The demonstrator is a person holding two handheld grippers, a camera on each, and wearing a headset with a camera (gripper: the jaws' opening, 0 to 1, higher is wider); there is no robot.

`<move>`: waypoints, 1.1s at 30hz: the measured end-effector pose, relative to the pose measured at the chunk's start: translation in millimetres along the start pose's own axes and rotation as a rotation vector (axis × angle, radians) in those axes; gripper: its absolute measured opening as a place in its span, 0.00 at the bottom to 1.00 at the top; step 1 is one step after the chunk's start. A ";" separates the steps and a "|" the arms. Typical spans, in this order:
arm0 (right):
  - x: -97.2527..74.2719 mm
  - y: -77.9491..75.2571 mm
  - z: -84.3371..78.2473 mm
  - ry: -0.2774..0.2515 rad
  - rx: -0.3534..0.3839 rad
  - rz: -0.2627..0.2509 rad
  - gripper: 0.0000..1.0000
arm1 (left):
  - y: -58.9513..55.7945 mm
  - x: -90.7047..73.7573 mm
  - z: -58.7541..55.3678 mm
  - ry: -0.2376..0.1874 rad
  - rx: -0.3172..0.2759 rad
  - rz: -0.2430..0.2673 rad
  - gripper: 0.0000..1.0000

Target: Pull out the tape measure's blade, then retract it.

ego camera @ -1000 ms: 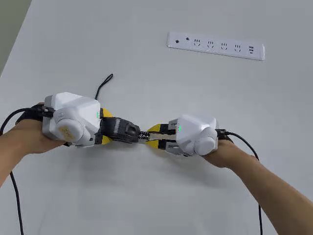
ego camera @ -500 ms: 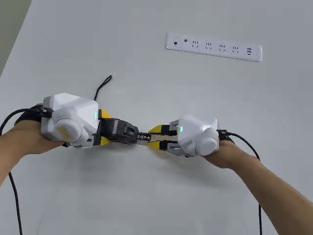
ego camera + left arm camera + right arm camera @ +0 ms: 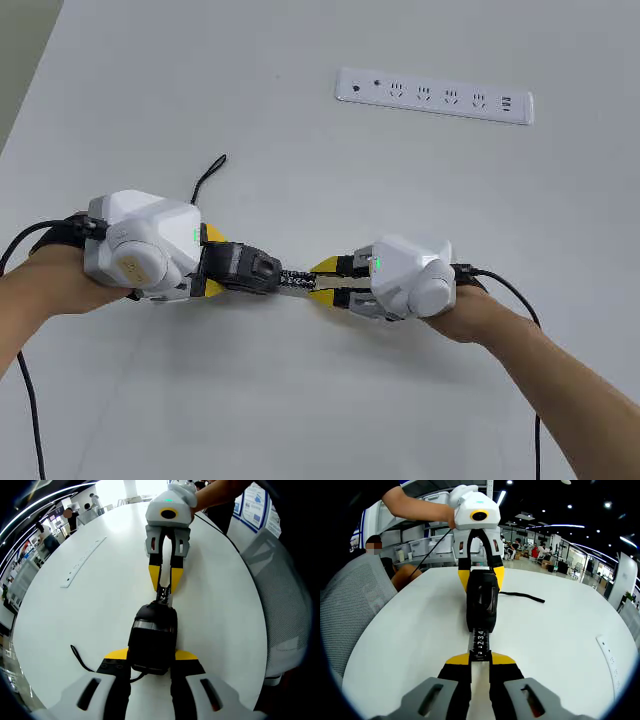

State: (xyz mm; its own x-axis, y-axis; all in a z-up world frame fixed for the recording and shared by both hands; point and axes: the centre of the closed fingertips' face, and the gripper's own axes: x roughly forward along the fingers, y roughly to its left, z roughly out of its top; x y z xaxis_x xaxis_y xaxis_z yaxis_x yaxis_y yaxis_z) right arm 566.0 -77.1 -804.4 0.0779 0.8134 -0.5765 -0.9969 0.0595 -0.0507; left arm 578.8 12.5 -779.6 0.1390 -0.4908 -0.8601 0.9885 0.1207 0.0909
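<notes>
The blade's [image 3: 480, 641] end hook is hidden between the jaws of the right gripper [image 3: 480, 658], which are closed on the blade tip. Only a short stretch of blade shows, running from those jaws to the tape measure [image 3: 481, 602]. The numerals 2, 3 and 4 can be read on it in the right gripper view; in the head view its markings are too small to make out.

The left gripper [image 3: 152, 655] is clamped on the black case's two sides, its yellow tips flanking the rear half. From the head view the back of the case is covered by that gripper's white body. A black strap [image 3: 208, 175] trails on the table [image 3: 300, 400] beyond the left gripper, and where it joins the case cannot be seen.

There is one tape measure, one blade and two grippers facing each other tip to tip. One white power strip [image 3: 433, 94] lies well apart beyond the right gripper.
</notes>
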 end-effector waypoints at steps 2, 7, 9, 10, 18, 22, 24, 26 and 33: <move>-1.0 0.1 -0.6 0.001 -0.001 0.001 0.11 | 0.2 -0.1 -0.2 0.001 0.000 0.001 0.25; -2.8 0.1 -1.4 0.002 -0.001 -0.001 0.11 | 0.2 -0.2 -0.4 0.002 -0.003 0.001 0.25; -3.5 0.1 -1.9 0.003 -0.002 -0.001 0.11 | 0.0 -0.3 -0.1 0.002 -0.004 0.001 0.26; -3.8 0.2 -2.0 0.003 -0.002 -0.001 0.11 | 0.0 -0.4 -0.1 0.001 -0.005 0.000 0.26; -7.6 0.0 -3.8 0.003 -0.002 0.000 0.11 | -0.5 -1.1 1.1 -0.002 -0.008 -0.001 0.26; -9.7 0.0 -5.2 0.005 -0.002 0.000 0.11 | -0.6 -1.1 1.7 -0.002 -0.009 -0.002 0.26; -11.1 -0.1 -5.9 0.005 -0.001 0.000 0.11 | -0.6 -1.2 1.9 -0.001 -0.009 -0.002 0.26; -12.1 0.0 -6.4 0.005 0.001 0.000 0.11 | -0.6 -1.2 2.0 -0.001 -0.009 -0.002 0.26; -15.6 -0.7 -9.5 0.013 -0.004 -0.003 0.11 | -0.4 -1.0 2.5 -0.003 -0.012 -0.003 0.26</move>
State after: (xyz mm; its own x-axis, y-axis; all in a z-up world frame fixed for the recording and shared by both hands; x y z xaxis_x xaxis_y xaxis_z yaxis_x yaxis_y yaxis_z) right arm 565.6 -95.3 -803.1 0.0806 0.8057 -0.5868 -0.9967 0.0593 -0.0555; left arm 578.4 10.8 -777.5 0.1363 -0.4934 -0.8591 0.9881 0.1296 0.0824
